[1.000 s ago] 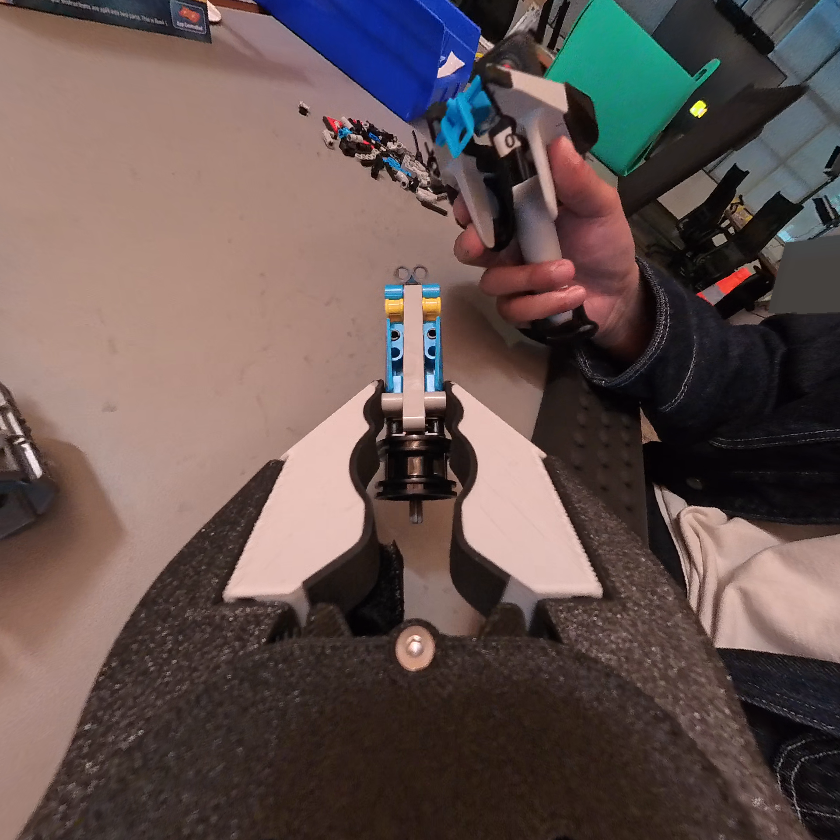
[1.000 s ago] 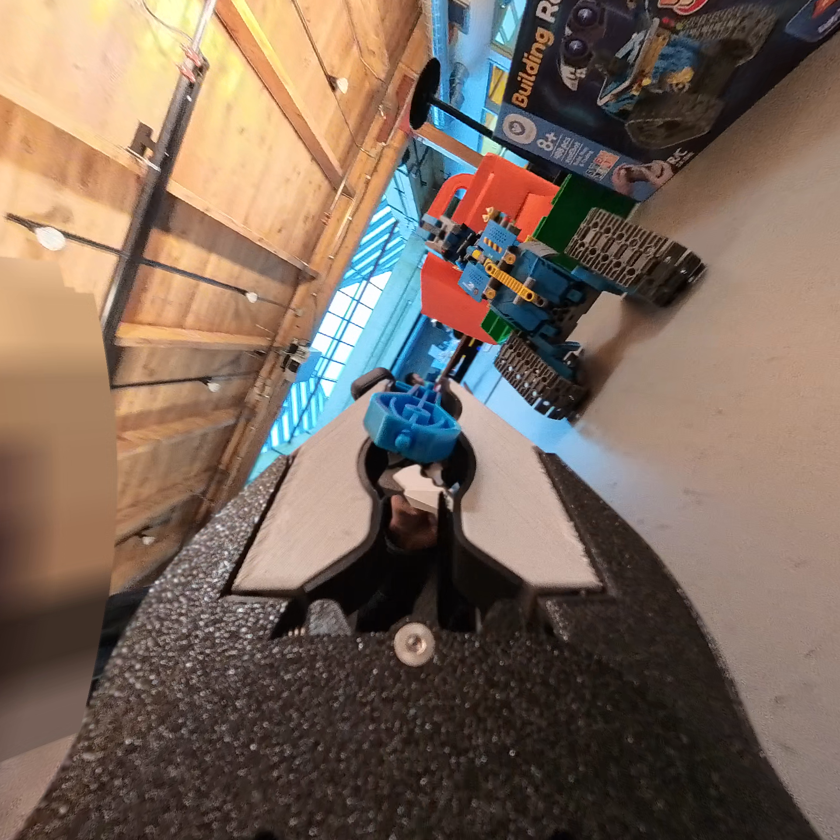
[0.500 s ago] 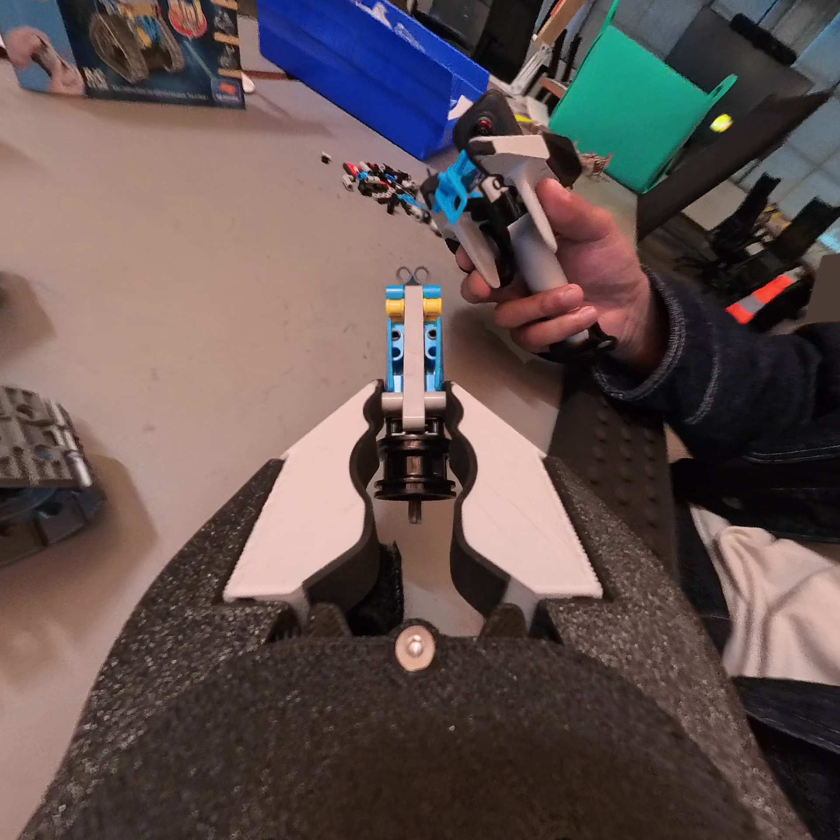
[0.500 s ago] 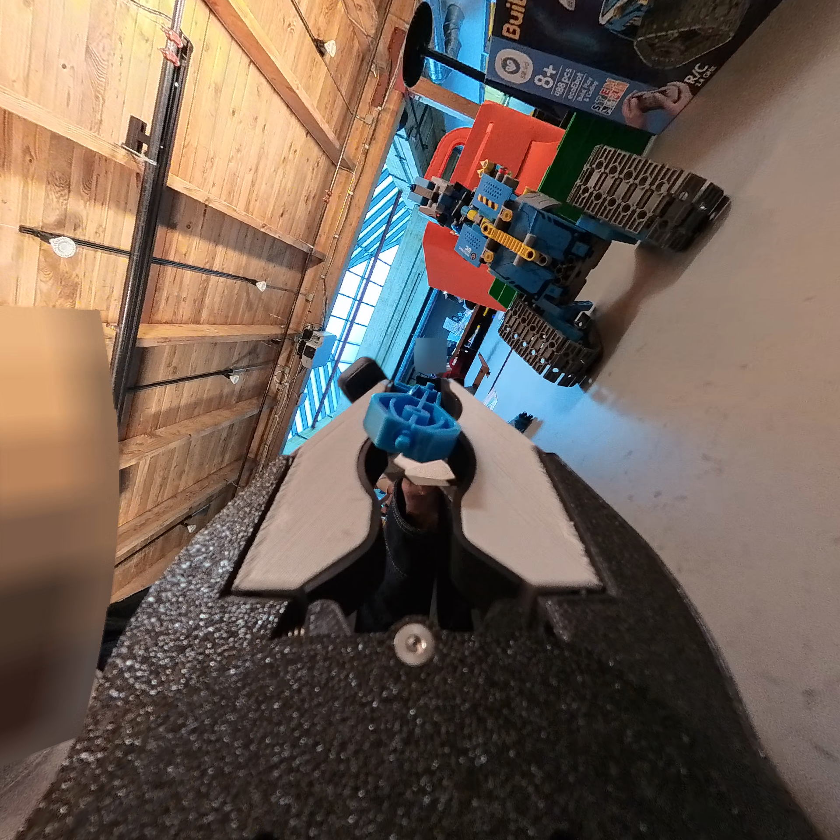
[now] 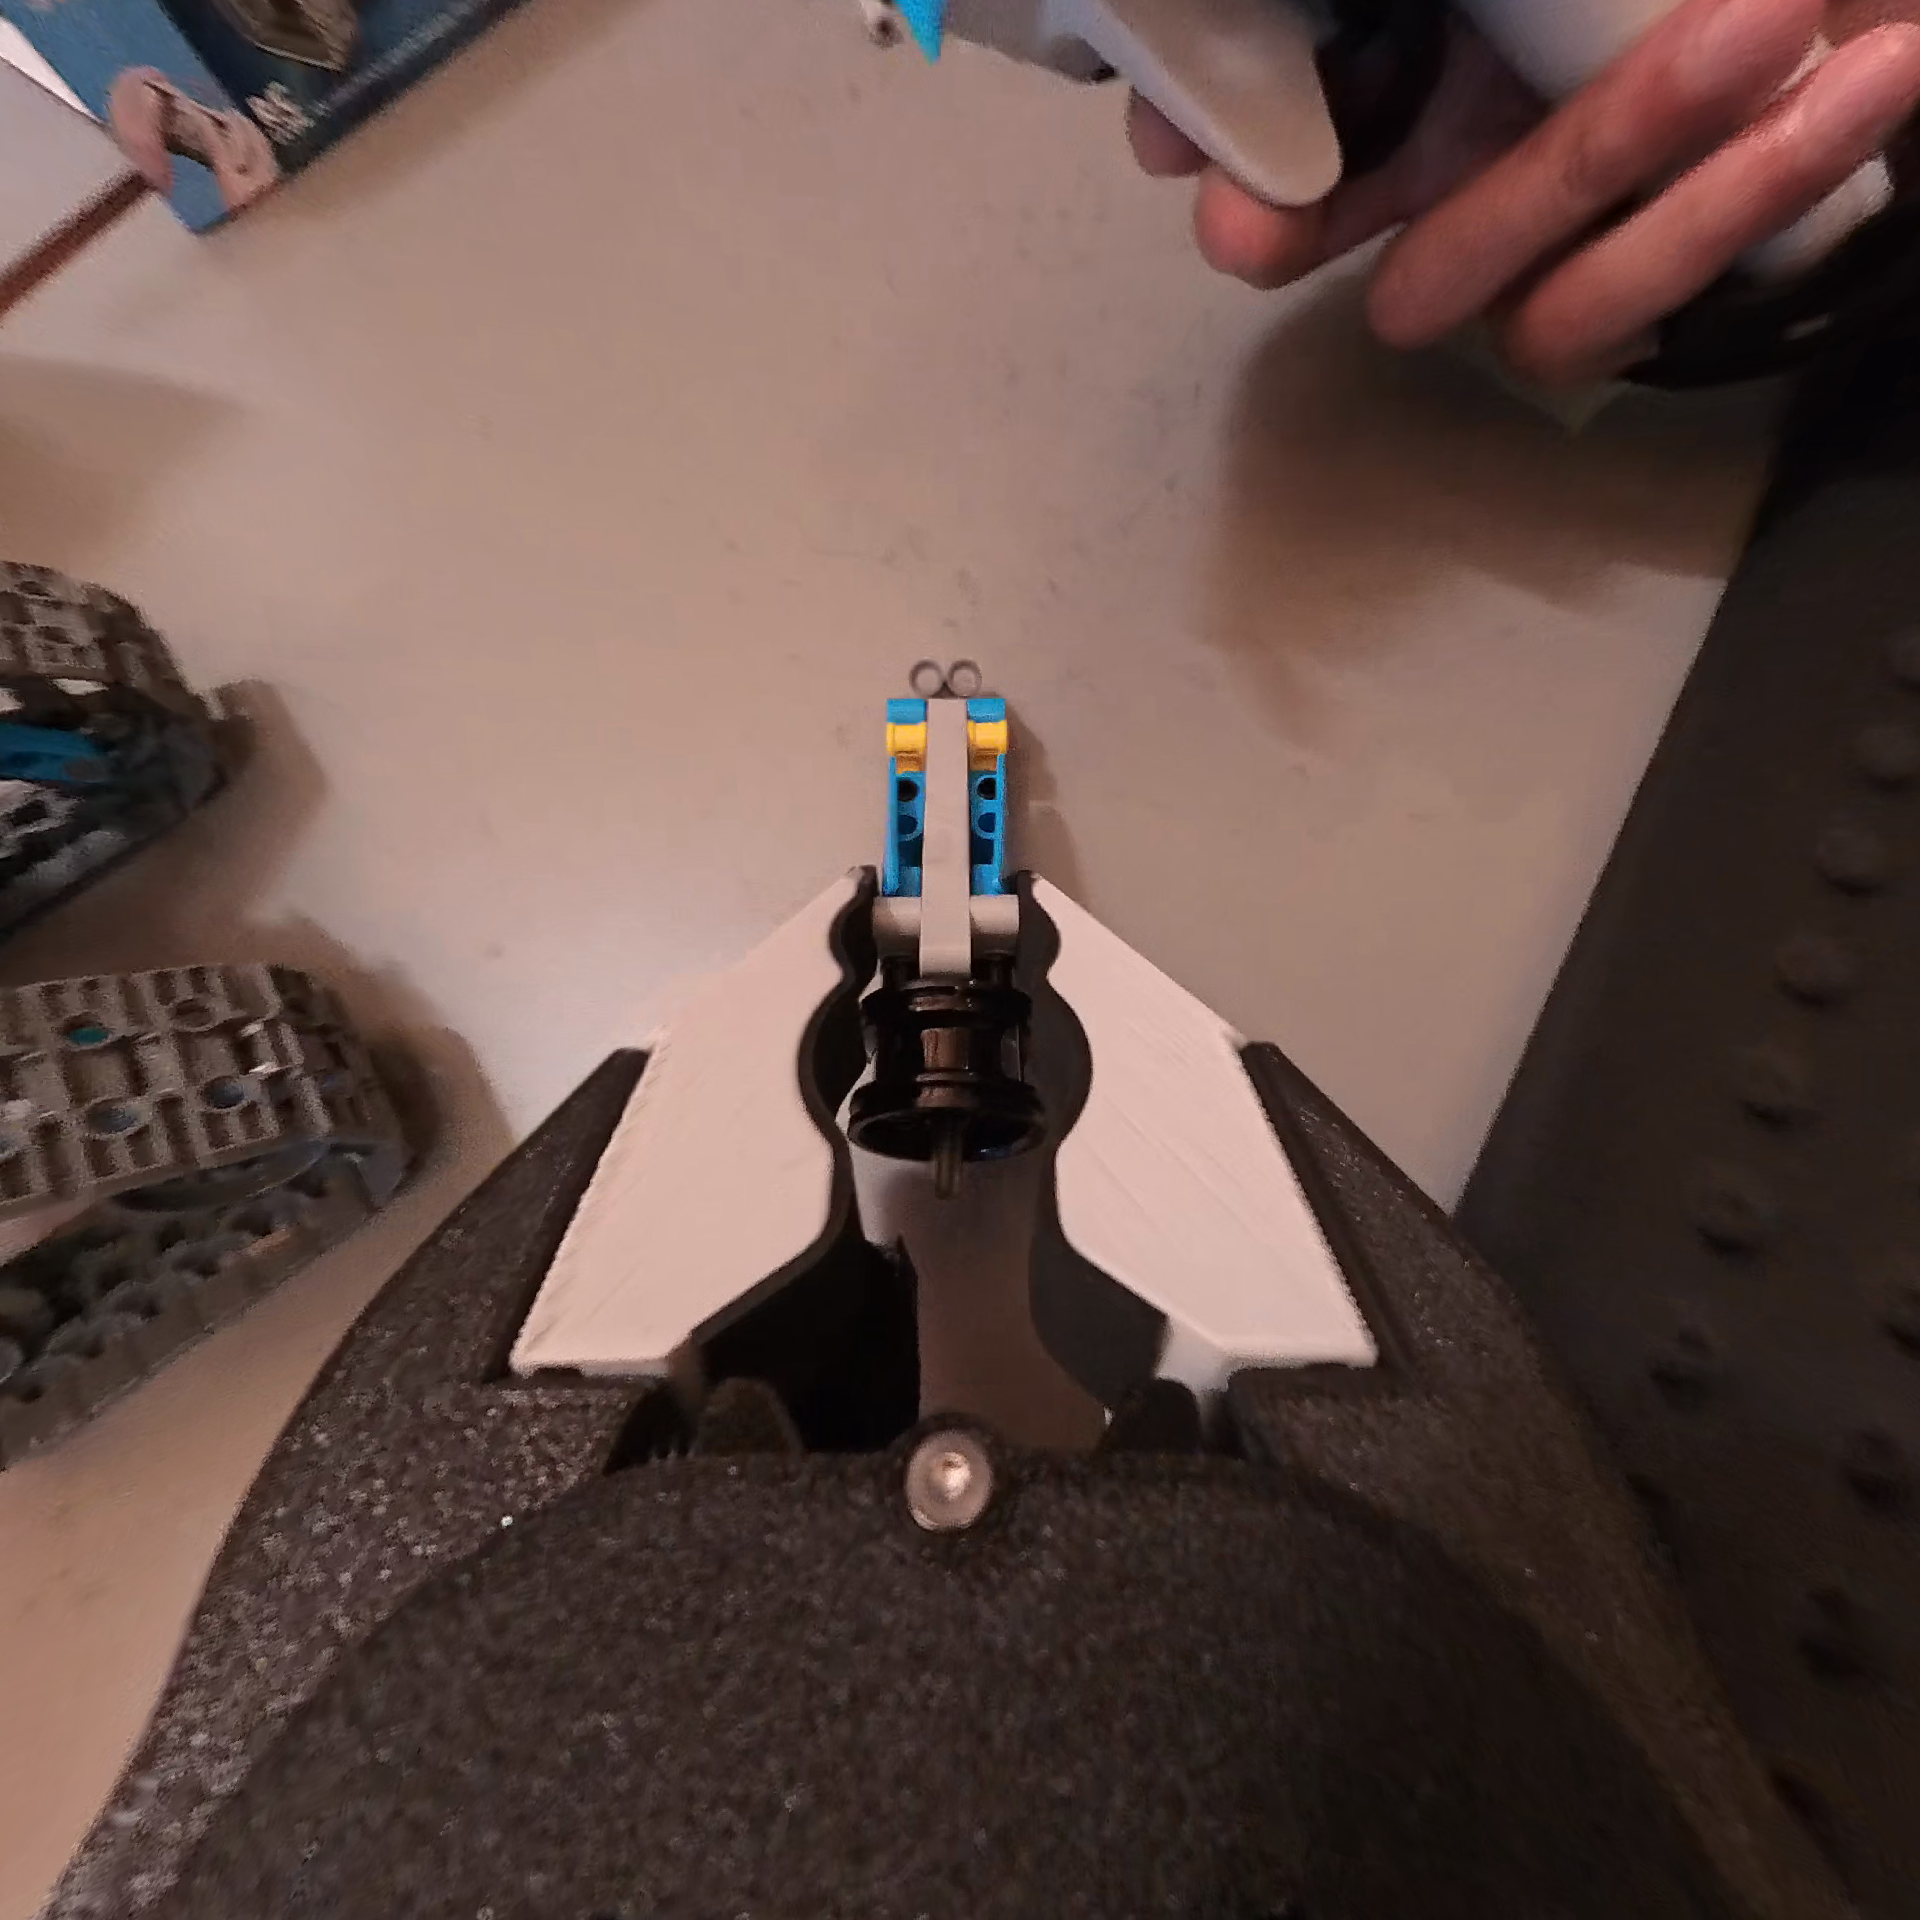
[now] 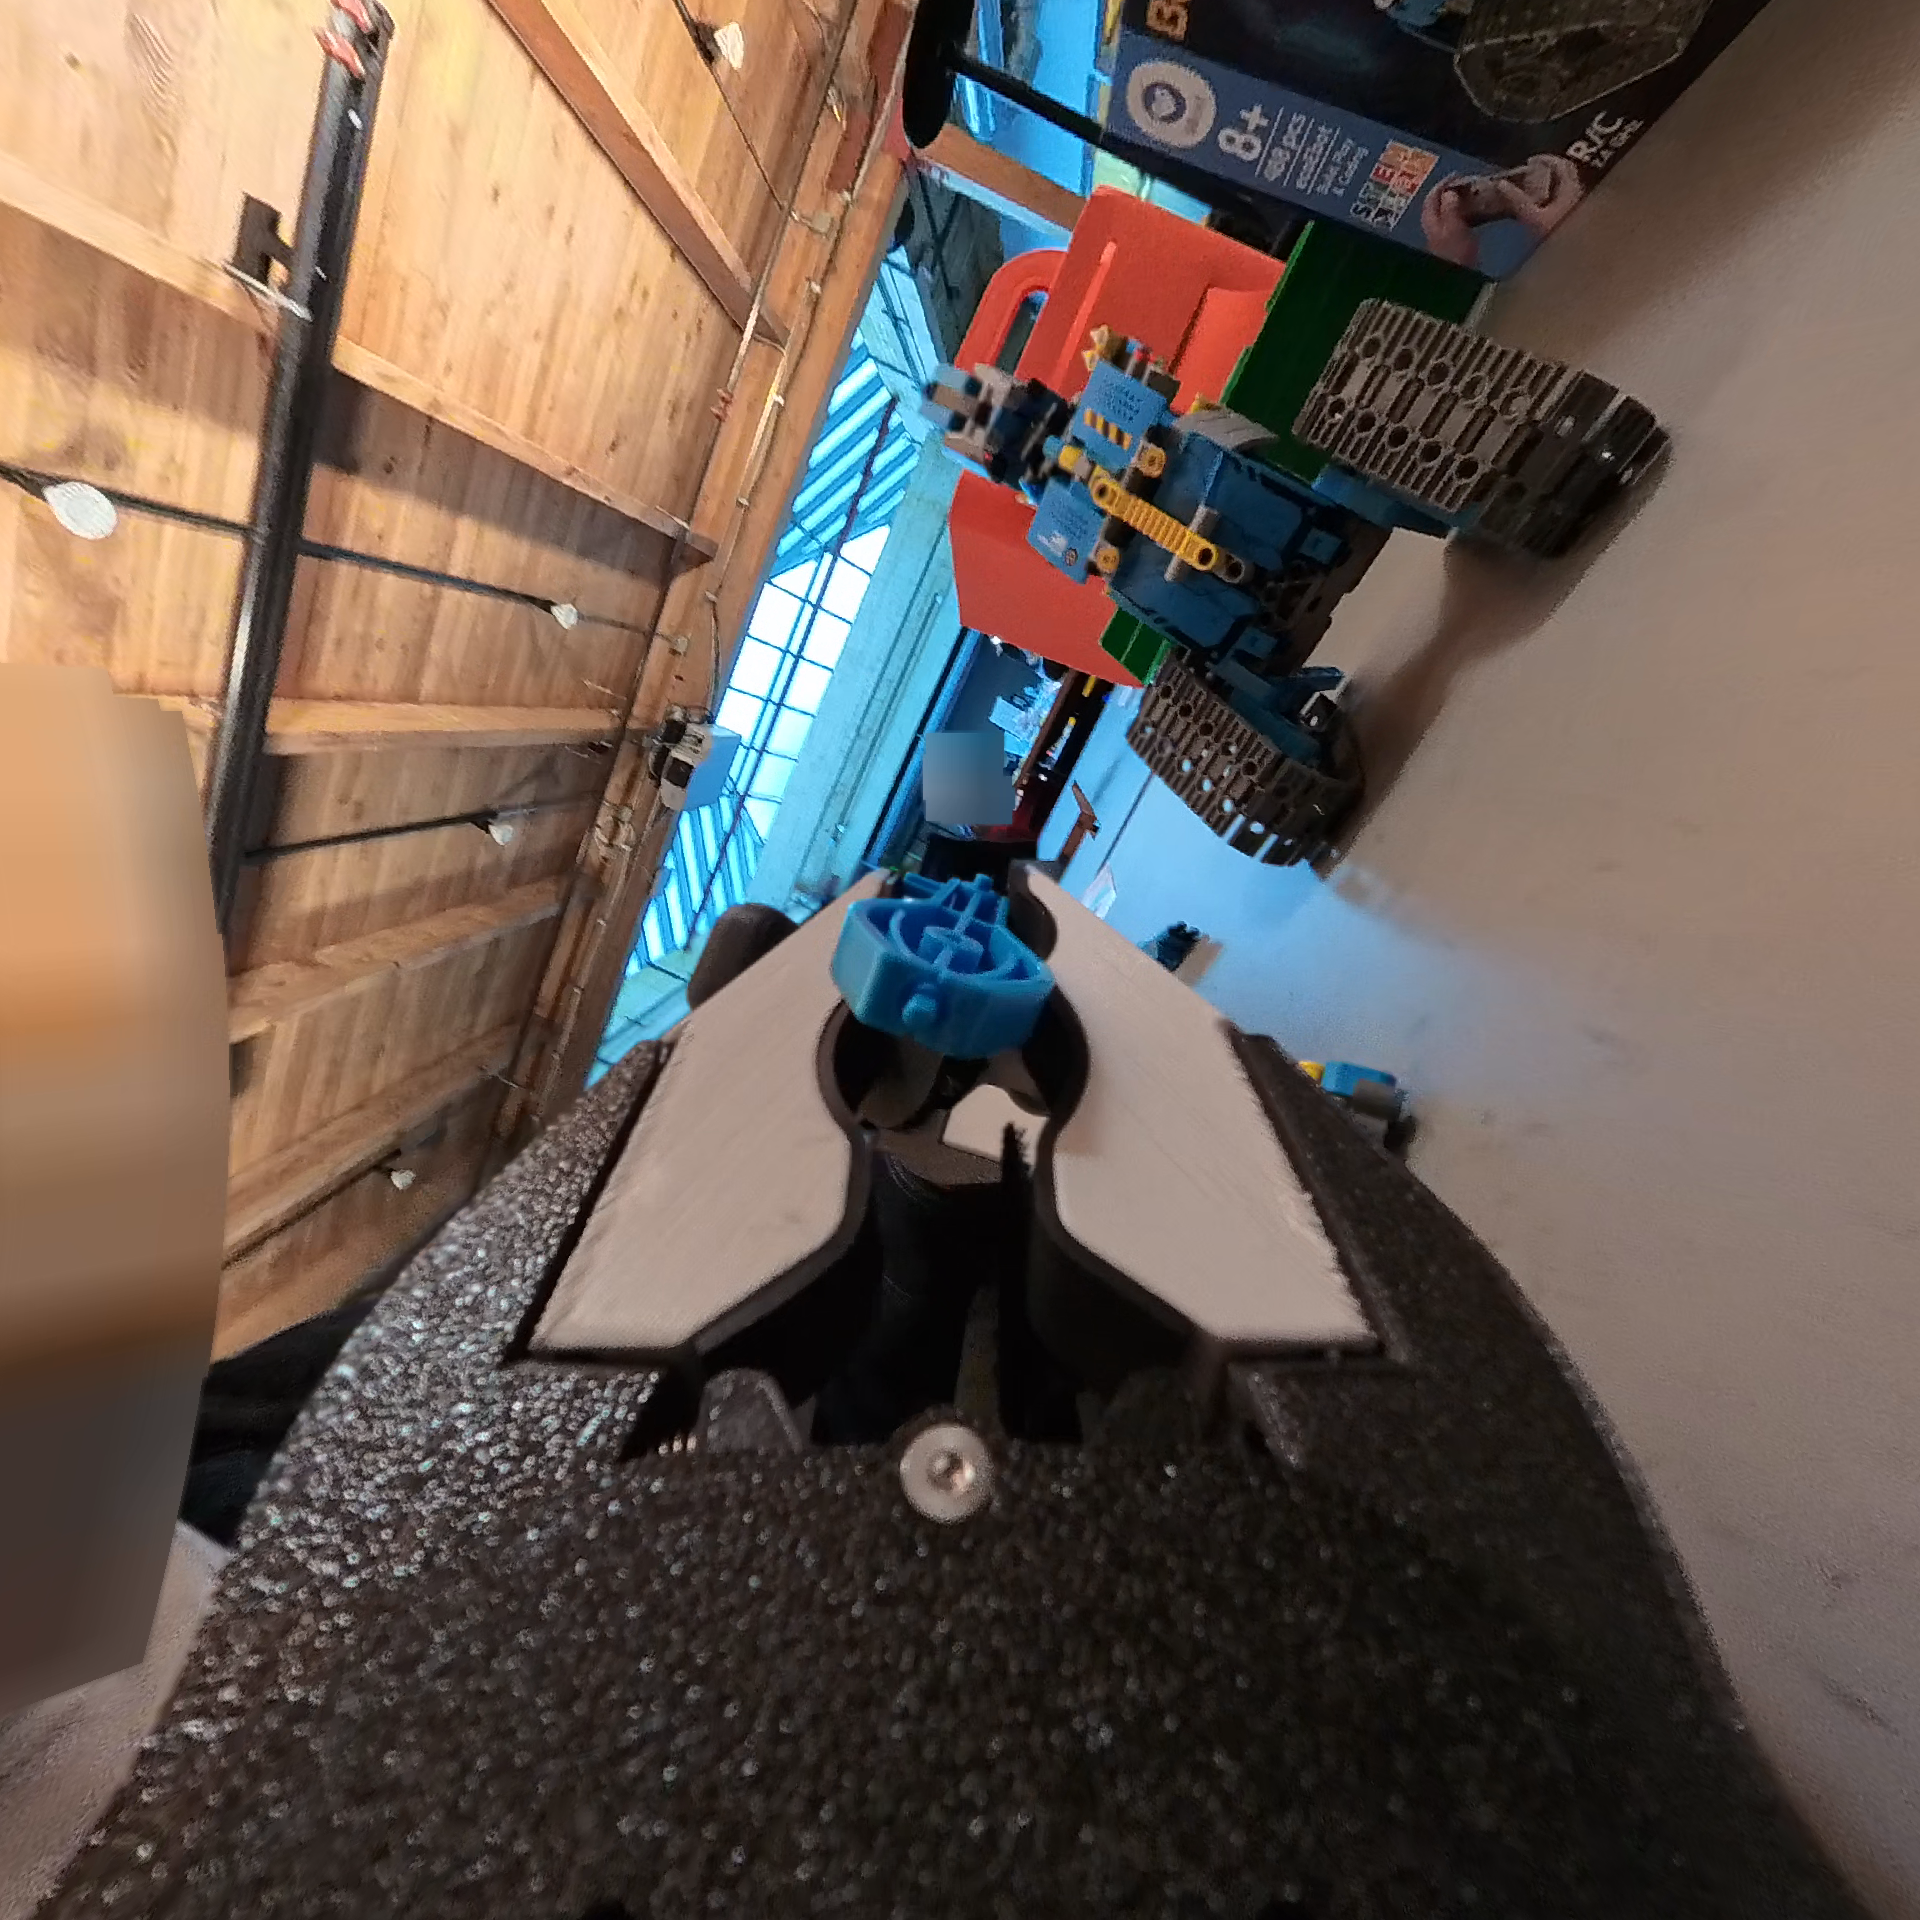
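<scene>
My left gripper (image 5: pixel 945 894) is shut on a small brick assembly (image 5: pixel 945 821): blue beams with yellow pins, a grey beam on top and a black wheel hub (image 5: pixel 943 1081) at the rear. It hangs above the beige table (image 5: pixel 623 468). My right gripper (image 6: pixel 948 888) is shut on a blue round brick part (image 6: pixel 935 982) and is tilted on its side. The right gripper also shows in the left wrist view at the top right, held by a hand (image 5: pixel 1558 197), with a blue tip (image 5: pixel 920 21) at the frame's top edge.
A tracked blue brick vehicle (image 6: pixel 1226 520) stands on the table, its grey treads (image 5: pixel 156 1081) at the left of the left wrist view. A printed box (image 5: pixel 208 94), red bin (image 6: pixel 1101 416) and green bin (image 6: pixel 1351 312) stand behind. A dark studded mat (image 5: pixel 1766 1039) lies right. Some 12 cm of space lies between my two pairs of fingers.
The left gripper has swung left and closer to the table; the vehicle's treads now loom larger. The right gripper has come nearer and higher in the left view. Both grips are unchanged.
</scene>
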`<move>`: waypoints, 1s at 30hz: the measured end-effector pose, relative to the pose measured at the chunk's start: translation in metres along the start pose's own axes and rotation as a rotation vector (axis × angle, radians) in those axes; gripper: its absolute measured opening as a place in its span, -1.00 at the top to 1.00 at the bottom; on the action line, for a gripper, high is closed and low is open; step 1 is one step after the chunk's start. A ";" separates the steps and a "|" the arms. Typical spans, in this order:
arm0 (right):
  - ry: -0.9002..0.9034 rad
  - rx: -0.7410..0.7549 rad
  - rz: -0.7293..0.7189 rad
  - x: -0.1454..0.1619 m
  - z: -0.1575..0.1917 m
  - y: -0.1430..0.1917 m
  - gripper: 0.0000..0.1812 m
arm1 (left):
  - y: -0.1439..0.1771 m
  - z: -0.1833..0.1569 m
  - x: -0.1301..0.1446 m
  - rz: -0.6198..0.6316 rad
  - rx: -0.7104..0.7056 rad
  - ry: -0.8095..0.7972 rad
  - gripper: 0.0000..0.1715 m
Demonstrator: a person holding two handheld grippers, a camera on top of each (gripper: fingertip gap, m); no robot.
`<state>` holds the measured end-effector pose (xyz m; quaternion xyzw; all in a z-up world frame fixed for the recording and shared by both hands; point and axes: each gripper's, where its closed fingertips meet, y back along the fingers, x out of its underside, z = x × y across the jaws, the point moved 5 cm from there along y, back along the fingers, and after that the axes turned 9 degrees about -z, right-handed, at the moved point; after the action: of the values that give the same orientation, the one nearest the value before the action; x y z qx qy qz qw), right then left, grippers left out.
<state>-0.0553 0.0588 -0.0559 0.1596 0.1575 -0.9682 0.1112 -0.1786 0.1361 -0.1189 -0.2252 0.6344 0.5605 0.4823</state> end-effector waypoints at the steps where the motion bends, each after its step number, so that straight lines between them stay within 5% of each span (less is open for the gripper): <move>1: 0.020 0.010 0.018 0.003 0.000 -0.001 0.80 | -0.001 -0.001 0.002 0.016 0.006 0.001 0.71; 5: 0.164 0.087 0.113 0.015 -0.002 -0.007 0.80 | -0.003 -0.002 0.003 0.038 -0.028 -0.046 0.61; 9: 0.338 0.129 0.231 0.034 -0.002 -0.015 0.79 | 0.011 -0.006 -0.029 -0.203 -0.080 -0.044 0.41; 12: 0.397 0.078 0.312 0.050 0.006 -0.023 0.79 | 0.019 -0.014 -0.053 -0.355 -0.067 0.021 0.55; 15: 0.457 0.064 0.342 0.057 0.010 -0.025 0.79 | 0.019 -0.017 -0.058 -0.381 -0.099 0.002 0.80; 23: 0.692 0.079 0.317 0.056 0.020 -0.026 0.81 | 0.024 -0.014 -0.059 -0.424 -0.005 0.129 0.85; 28: 0.597 0.063 0.284 0.049 0.022 -0.023 0.81 | 0.024 -0.016 -0.060 -0.426 -0.009 0.095 0.93; 30: 0.742 0.060 0.285 0.052 0.026 -0.025 0.79 | 0.027 -0.013 -0.060 -0.440 0.034 0.175 0.95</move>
<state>-0.1173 0.0641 -0.0441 0.5218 0.1346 -0.8240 0.1751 -0.1791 0.1163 -0.0550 -0.3979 0.6186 0.4094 0.5398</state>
